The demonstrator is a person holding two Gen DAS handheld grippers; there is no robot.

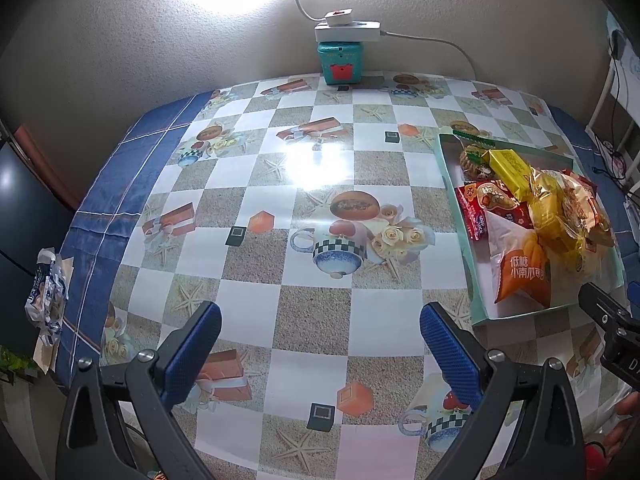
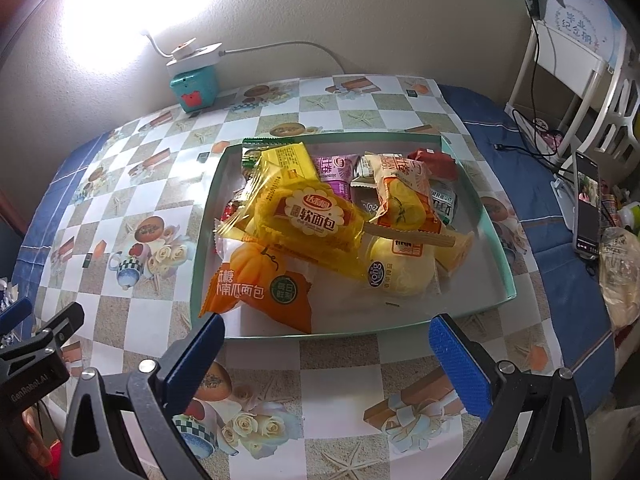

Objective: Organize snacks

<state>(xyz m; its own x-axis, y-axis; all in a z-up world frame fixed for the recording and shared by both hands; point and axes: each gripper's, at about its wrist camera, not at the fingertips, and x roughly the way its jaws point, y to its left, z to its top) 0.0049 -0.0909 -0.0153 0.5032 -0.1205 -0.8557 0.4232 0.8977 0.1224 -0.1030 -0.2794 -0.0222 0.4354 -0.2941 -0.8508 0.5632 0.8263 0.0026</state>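
A shallow teal box (image 2: 498,254) sits on the checkered tablecloth, piled with several wrapped snacks. On top lie a yellow soft-bread packet (image 2: 308,220), an orange pumpkin-bread packet (image 2: 256,288) and a round yellow bun (image 2: 400,270). My right gripper (image 2: 326,344) hovers open just in front of the box's near rim, nothing between its blue pads. In the left wrist view the box (image 1: 464,256) with the pumpkin-bread packet (image 1: 520,272) lies at the right. My left gripper (image 1: 320,338) stands open over bare tablecloth to the left of it. A crumpled blue-and-white wrapper (image 1: 46,296) lies at the table's left edge.
A teal tin (image 1: 340,62) with a white power strip and gooseneck lamp on it stands at the back wall. A phone on a stand (image 2: 586,208), cables and a plastic bag (image 2: 620,276) occupy the right side. A white chair (image 2: 576,68) stands beyond.
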